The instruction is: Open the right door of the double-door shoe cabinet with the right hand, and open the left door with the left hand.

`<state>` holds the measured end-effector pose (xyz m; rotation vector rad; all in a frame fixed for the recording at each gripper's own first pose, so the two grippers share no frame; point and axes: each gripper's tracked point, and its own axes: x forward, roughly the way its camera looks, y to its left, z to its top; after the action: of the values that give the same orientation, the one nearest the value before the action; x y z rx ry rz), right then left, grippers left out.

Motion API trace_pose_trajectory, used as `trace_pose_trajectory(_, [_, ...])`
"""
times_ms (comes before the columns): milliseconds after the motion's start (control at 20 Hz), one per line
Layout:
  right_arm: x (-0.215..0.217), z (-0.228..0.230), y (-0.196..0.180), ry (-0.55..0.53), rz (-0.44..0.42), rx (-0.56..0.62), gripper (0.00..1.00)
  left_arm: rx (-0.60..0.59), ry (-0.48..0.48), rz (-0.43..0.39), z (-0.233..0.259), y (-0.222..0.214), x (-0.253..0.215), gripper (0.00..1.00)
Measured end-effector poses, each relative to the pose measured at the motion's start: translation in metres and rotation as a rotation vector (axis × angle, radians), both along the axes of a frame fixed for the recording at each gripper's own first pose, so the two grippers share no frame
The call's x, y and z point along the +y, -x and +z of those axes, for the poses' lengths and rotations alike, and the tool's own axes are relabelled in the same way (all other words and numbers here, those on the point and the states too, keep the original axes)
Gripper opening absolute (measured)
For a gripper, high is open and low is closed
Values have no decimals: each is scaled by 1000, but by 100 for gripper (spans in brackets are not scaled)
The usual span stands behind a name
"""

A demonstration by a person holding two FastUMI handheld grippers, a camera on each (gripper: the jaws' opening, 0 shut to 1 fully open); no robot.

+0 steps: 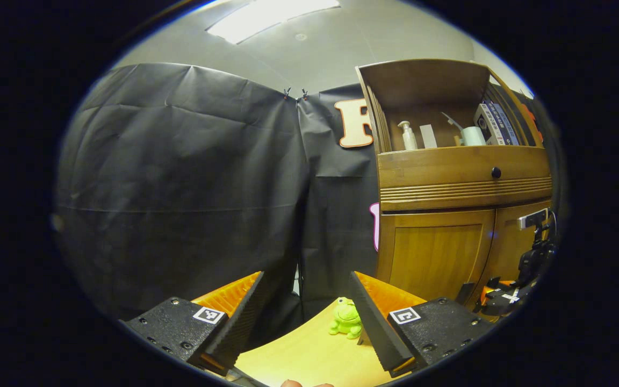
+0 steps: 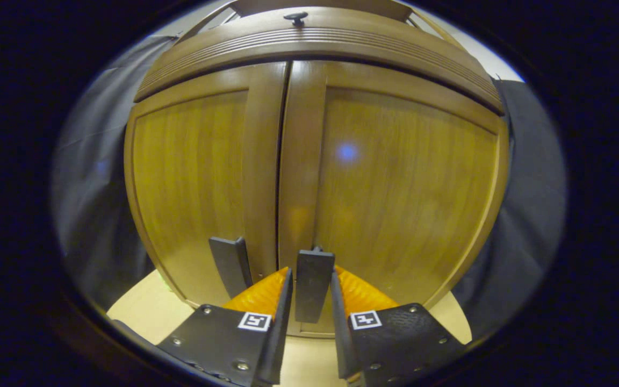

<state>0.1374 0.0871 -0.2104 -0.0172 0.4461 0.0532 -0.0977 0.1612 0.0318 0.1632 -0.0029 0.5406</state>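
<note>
The wooden shoe cabinet (image 2: 309, 48) fills the right gripper view, with its left door (image 2: 186, 177) and right door (image 2: 411, 183) both closed. Each door has a dark vertical handle near the centre seam. My right gripper (image 2: 312, 270) has a finger on each side of the right door's handle (image 2: 314, 285) and is shut on it. The left door's handle (image 2: 230, 266) is free. In the left gripper view, my left gripper (image 1: 307, 277) is open and empty above the table. It is well to the left of the cabinet's left door (image 1: 436, 258). The right gripper (image 1: 524, 274) is at the right door (image 1: 511, 242).
A green frog toy (image 1: 346, 318) sits on the light wooden table (image 1: 309, 355) beside the cabinet's left front corner. Above the doors are a drawer with a black knob (image 1: 496, 172) and an open shelf (image 1: 438, 129) holding a pump bottle and boxes. Black cloth hangs behind.
</note>
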Motion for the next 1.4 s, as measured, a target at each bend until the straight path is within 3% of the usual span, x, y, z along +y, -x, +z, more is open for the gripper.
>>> trace_pose_trajectory(250, [2, -3, -1, -45, -20, -22, 25, 12, 7, -32, -2, -2, -6, 96])
trace_pose_trajectory(350, [2, -2, 0, -57, -15, -20, 24, 17, 15, -55, -5, -4, -11, 99])
trace_pose_trajectory(400, [2, -2, 4, -64, -11, -21, 25, 18, 19, -67, -5, -6, -14, 92])
trace_pose_trajectory(600, [1, 5, 14, -76, 7, -23, 25, 30, 31, -129, -11, -17, -30, 92])
trace_pose_trajectory(650, [1, 7, 14, -78, 8, -22, 25, 33, 34, -148, -14, -19, -34, 96])
trace_pose_trajectory(700, [1, 10, 13, -80, 9, -21, 25, 36, 35, -168, -15, -23, -40, 92])
trace_pose_trajectory(1400, [-6, 20, 13, -126, -20, -16, 24, 59, 28, -455, -26, -59, -139, 96])
